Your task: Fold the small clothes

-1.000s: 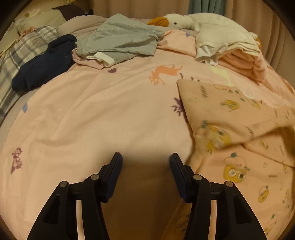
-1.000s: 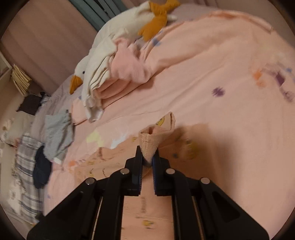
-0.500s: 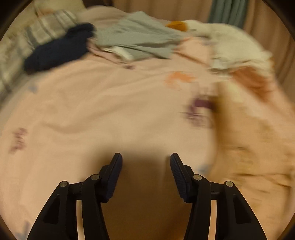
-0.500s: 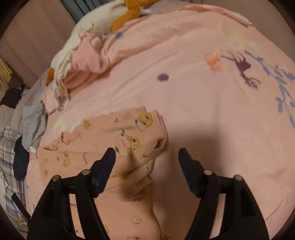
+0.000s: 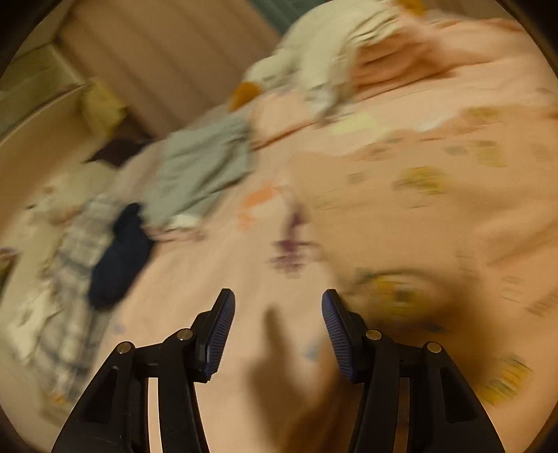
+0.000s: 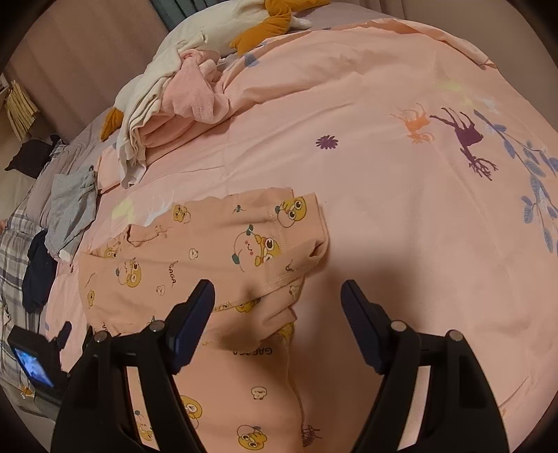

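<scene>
Released since a second ago: the right gripper [image 6: 277, 306], then pinched on a raised fold of the peach cartoon-print shirt [image 6: 223, 251], now with jaws spread wide and empty above it. Swung round too: the left gripper [image 5: 277, 313], earlier facing the pile at the head of the bed, now turned toward the shirt, with that whole view smeared by motion. Jaws of the left also wide apart, nothing between them.

Lying flat on the pink bedsheet [image 6: 401, 209], the shirt, with one side flap already turned over onto the body and its hem edge just ahead of the right gripper's left finger. In the left view, only a blurred peach patch [image 5: 418, 195] to the right of the jaws.

Set aside near the head of the bed: a grey garment [image 6: 71, 209], a dark blue one [image 6: 38, 275], a heap of pink and cream clothes [image 6: 167, 115], and a plush duck [image 6: 265, 21] behind it.

Judged midway through the fold: first flap laid, the rest not yet done. Next, probably, a fresh grip on the opposite edge or on the bottom hem, both claws pinching a single layer only, then a carry across without dragging the laid flap out of place. Best to wait for the left to settle first.
</scene>
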